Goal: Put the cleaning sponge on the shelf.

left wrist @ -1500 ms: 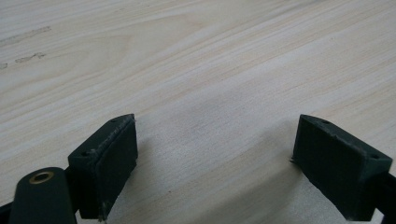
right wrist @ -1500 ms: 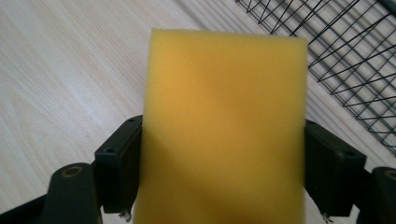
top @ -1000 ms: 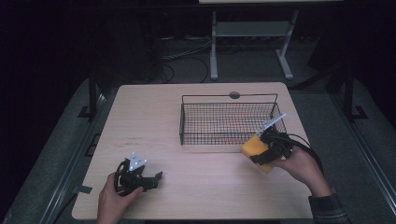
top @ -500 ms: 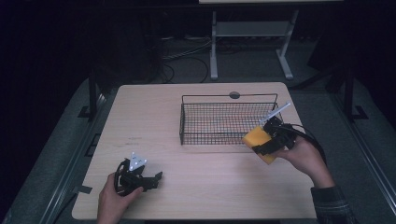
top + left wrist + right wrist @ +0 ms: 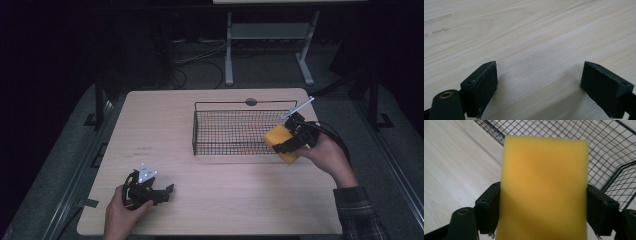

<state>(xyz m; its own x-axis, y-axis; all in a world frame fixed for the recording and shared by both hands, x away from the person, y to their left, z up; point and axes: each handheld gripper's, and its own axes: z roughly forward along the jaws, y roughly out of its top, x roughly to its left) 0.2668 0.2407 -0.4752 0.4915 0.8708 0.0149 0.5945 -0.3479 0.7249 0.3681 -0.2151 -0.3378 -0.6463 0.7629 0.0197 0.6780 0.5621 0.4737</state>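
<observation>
Right gripper (image 5: 286, 145) clamps yellow sponge (image 5: 544, 190) between its jaws, just at the near-right corner of the wire basket (image 5: 235, 107). Left gripper (image 5: 539, 92) rests wide open and empty on the table (image 5: 160, 130). Risk: sponge catches basket rim, slips out.

The surface (image 5: 210, 125) is light wood-grain board with rounded corners. A round dark grommet (image 5: 251, 102) sits near its far edge. Faint scuff marks (image 5: 145, 148) show on its left half. Beyond the far edge stands a pale metal frame (image 5: 270, 45) on two splayed legs, with dark cables (image 5: 197, 60) lying on the grey floor (image 5: 75, 145) beside it. Surroundings are dark.
</observation>
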